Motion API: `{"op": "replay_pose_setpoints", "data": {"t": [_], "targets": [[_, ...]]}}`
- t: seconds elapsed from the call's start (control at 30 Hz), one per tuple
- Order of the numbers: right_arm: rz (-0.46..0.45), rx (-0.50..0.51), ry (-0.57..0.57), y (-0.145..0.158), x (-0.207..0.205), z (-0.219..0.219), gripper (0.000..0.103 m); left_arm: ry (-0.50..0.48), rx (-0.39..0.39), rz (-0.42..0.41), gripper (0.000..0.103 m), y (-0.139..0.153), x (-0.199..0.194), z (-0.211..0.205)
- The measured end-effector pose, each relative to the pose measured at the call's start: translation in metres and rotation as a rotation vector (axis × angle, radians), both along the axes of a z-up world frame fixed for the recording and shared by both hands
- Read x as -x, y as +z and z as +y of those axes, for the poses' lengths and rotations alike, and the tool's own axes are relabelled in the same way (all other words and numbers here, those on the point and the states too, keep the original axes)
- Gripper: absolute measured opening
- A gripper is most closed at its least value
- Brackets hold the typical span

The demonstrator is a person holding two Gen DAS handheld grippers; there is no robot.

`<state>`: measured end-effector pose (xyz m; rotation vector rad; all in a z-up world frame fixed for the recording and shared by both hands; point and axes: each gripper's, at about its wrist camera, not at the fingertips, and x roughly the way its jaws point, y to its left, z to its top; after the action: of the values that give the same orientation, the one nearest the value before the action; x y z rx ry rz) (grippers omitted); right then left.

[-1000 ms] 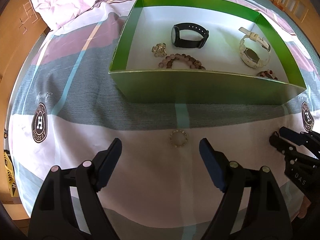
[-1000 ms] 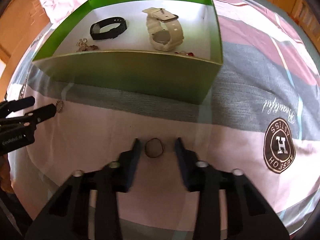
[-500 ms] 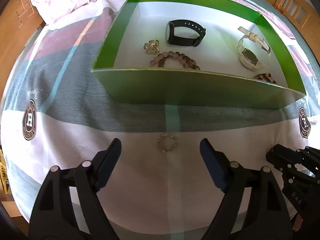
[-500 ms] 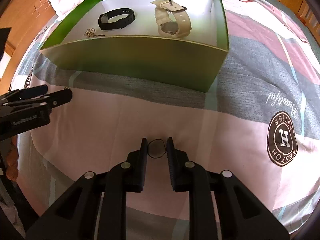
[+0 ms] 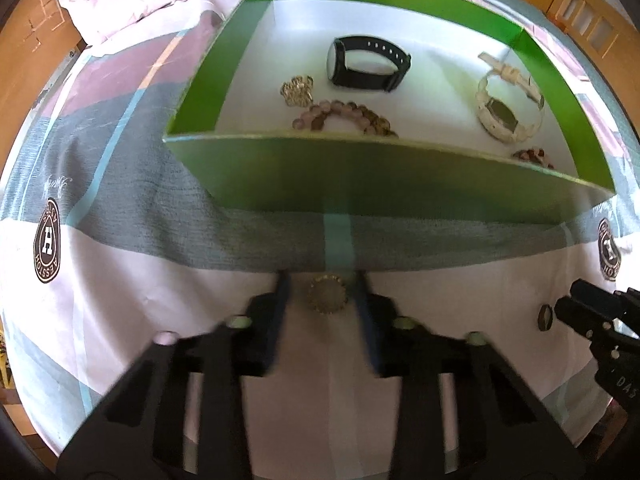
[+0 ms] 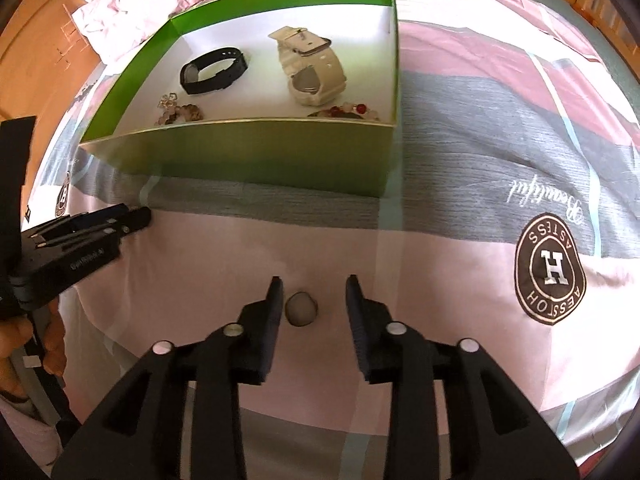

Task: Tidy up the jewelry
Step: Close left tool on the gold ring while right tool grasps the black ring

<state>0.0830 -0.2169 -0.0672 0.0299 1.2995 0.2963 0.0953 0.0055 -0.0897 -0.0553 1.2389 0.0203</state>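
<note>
Straddling two rings on the bed: left claw [image 5: 320, 300] apart around the beaded ring [image 5: 327, 293], right claw [image 6: 314, 300] apart around the plain ring [image 6: 301, 309]; next, pinch and carry into the green box [image 5: 360, 184].

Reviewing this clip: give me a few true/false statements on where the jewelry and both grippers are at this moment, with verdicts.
1. The black watch lies inside the green box. True.
2. The left gripper has the beaded ring between its fingers. True.
3. The right gripper is shut tight on the plain ring. False: its jaws stand apart, and the ring sits near the left finger.
4. The white watch lies on the bedspread outside the box. False: it is in the box, beside the black watch.
5. The box is empty. False: it holds watches and bracelets.
</note>
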Motion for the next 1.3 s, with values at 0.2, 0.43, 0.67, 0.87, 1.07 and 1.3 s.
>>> {"op": "replay_pose_setpoints", "data": {"t": [0.2,0.43,0.67,0.87,1.07,1.3], "targets": [[0.006,0.012,0.007,-0.001,0.001,0.002,0.033,-0.028,0.004,0.008,0.021,0.0,0.008,-0.004],[0.003,-0.002,0.011,0.003,-0.004,0.013,0.033,-0.016,0.065,0.045,0.024,0.005,0.04,-0.011],[0.002,0.02,0.03,0.001,0.001,0.013,0.041,0.005,0.02,0.015,0.053,0.011,0.045,-0.012],[0.01,0.054,0.058,-0.007,0.004,0.023,0.041,-0.017,-0.007,0.026,0.06,0.005,0.04,-0.02],[-0.004,0.085,0.075,-0.009,0.005,0.031,0.041,-0.035,-0.018,0.018,0.066,0.005,0.038,-0.025],[0.003,0.111,0.088,-0.015,0.005,0.039,0.041,-0.034,-0.028,0.034,0.07,-0.002,0.034,-0.026]]}}
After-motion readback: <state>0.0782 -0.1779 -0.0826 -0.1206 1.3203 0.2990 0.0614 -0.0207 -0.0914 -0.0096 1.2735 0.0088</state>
